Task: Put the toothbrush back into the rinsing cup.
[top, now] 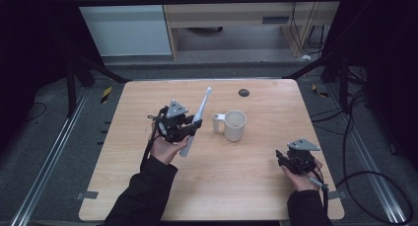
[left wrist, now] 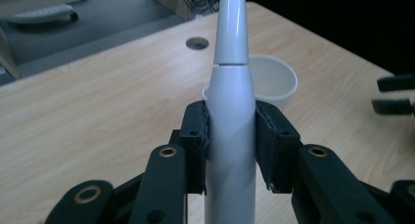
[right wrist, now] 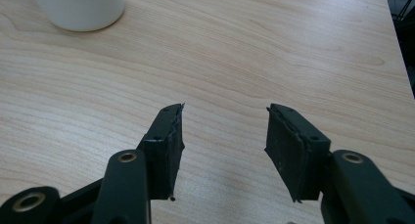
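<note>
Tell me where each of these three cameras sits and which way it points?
High view: above the person's side, looking forward and down on the table; both forearms, left gripper and right gripper show.
Left gripper view: rides the left gripper, looking along jaws clamped on a toothbrush, toward the cup.
Right gripper view: rides the right gripper, looking along its open jaws at the wood.
Shared: the cup stands in all three.

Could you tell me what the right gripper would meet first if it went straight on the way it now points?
Probably bare tabletop: the open right gripper faces wood, with the white cup off to one side.
</note>
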{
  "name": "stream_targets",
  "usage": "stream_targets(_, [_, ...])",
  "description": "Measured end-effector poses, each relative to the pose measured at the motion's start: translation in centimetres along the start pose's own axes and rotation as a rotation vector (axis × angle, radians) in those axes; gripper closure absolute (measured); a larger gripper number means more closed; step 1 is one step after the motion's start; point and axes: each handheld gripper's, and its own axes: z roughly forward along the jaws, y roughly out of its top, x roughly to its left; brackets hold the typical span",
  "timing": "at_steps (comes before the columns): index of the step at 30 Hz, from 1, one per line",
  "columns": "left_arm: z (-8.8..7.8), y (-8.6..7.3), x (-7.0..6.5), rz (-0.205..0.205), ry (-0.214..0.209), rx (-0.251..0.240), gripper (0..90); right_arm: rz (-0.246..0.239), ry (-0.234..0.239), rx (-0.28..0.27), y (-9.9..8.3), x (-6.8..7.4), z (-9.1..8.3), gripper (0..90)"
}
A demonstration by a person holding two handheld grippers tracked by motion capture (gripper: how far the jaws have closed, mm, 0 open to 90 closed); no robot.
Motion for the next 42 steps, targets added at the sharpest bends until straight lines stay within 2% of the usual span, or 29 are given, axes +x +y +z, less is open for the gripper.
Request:
stream_targets(4, [0.6,1.2,0.1,-0.014,0.004,-0.061,66.9,-0.007,-0.003,0.0,0.0,0.0,0.0,47.8])
stream_targets(12, [2.1,2.8,0.2,-0.03,0.01,-0.13,67.0,-0.016,-0.002,-0.005,-0.1,0.1,0.1,47.7])
stream_targets(18, [3.1,3.8,0.3,-0.051,0.019,-0.201,66.9,-0.017,-0.003,-0.013,-0.1,0.1,0.0,47.8])
stream_targets(27, [4.2,5.4,-0.3,-0.071,0.019,-0.287,66.9,-0.017,-0.002,-0.021,-0.1,0.2,0.0,47.5])
stream_targets(42, [6.9,7.1,-2.0,-0.07,-0.005,-0.344,66.9,-0.018,-0.001,-0.032,-0.2,-0.1,-0.1,47.3])
